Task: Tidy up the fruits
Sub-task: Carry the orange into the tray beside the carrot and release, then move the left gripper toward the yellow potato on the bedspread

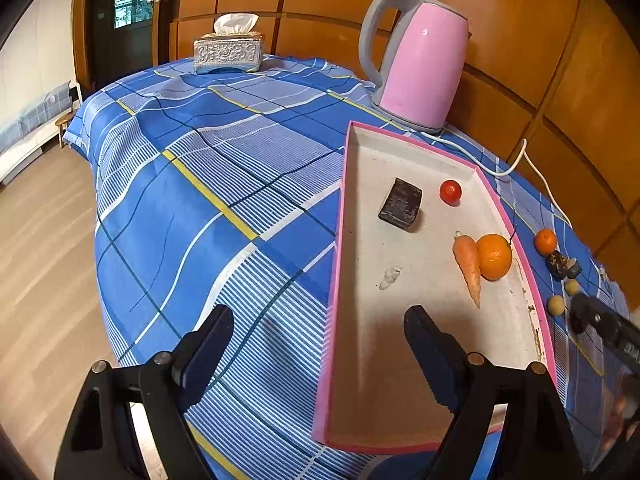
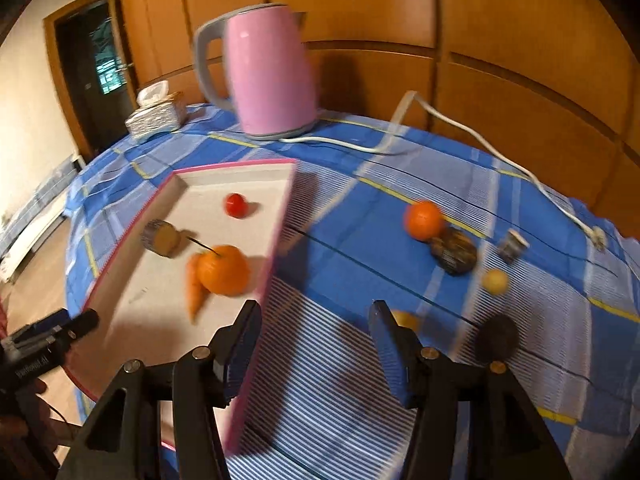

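A pink-rimmed white tray (image 1: 372,380) (image 2: 132,292) lies on the blue checked tablecloth. In it are an orange (image 1: 494,256) (image 2: 223,269), a carrot (image 1: 469,267) (image 2: 195,286), a small red tomato (image 1: 450,191) (image 2: 236,205) and a dark block (image 1: 401,204) (image 2: 161,237). Right of the tray lie a second orange (image 1: 545,241) (image 2: 423,219), dark lumps (image 1: 559,265) (image 2: 454,255) and small yellowish fruits (image 1: 556,305) (image 2: 495,281). My left gripper (image 1: 320,344) is open over the tray's left rim. My right gripper (image 2: 316,344) is open above the cloth beside the tray's right rim.
A pink electric kettle (image 1: 420,68) (image 2: 270,72) stands at the back with its white cord (image 2: 472,136) trailing right. A tissue box (image 1: 229,50) (image 2: 156,116) stands at the far left. Wooden wall panels lie behind the table. The right gripper shows at the left view's edge (image 1: 600,324).
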The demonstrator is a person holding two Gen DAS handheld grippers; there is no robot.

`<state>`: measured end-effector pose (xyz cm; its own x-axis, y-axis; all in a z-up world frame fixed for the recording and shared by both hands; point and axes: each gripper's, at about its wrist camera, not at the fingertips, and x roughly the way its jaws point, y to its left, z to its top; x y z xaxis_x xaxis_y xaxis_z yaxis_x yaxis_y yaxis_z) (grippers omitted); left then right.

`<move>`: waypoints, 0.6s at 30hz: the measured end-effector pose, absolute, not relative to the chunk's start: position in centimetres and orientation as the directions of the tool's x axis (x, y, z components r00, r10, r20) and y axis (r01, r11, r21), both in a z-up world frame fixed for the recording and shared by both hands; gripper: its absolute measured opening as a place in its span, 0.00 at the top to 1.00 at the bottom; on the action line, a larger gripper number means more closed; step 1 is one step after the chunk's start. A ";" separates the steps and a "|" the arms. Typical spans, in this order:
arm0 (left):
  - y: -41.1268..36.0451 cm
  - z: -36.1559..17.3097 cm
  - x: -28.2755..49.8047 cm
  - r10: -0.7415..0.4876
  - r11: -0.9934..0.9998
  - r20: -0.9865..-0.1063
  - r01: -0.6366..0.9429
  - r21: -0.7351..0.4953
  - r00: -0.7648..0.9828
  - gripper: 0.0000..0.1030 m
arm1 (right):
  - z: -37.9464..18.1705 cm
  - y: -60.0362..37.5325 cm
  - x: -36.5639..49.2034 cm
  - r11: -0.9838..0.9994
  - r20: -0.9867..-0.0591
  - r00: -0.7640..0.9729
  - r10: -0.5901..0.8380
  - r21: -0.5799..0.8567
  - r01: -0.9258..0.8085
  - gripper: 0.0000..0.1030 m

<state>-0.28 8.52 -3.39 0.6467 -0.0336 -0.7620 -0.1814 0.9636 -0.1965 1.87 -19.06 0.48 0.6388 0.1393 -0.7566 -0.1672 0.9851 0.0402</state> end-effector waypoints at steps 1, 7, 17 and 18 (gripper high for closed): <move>8.4 -3.4 -0.3 -0.034 0.964 -0.762 -0.179 -0.195 0.647 0.15 | 0.4 -19.7 1.5 0.988 -0.757 0.641 0.128 0.039 -0.152 0.45; 8.2 -3.1 -0.4 -0.035 0.966 -0.760 -0.172 -0.191 0.649 0.15 | -0.2 -24.0 -0.4 0.999 -0.762 0.647 0.037 0.022 -0.030 0.45; 7.9 -3.0 -0.5 -0.036 0.969 -0.761 -0.162 -0.184 0.647 0.14 | -1.0 -32.8 -3.3 0.964 -0.759 0.626 -0.182 -0.012 0.265 0.45; 7.8 -3.1 -0.4 -0.037 0.970 -0.762 -0.161 -0.184 0.646 0.14 | -1.1 -33.6 -3.6 0.956 -0.758 0.621 -0.199 -0.011 0.293 0.45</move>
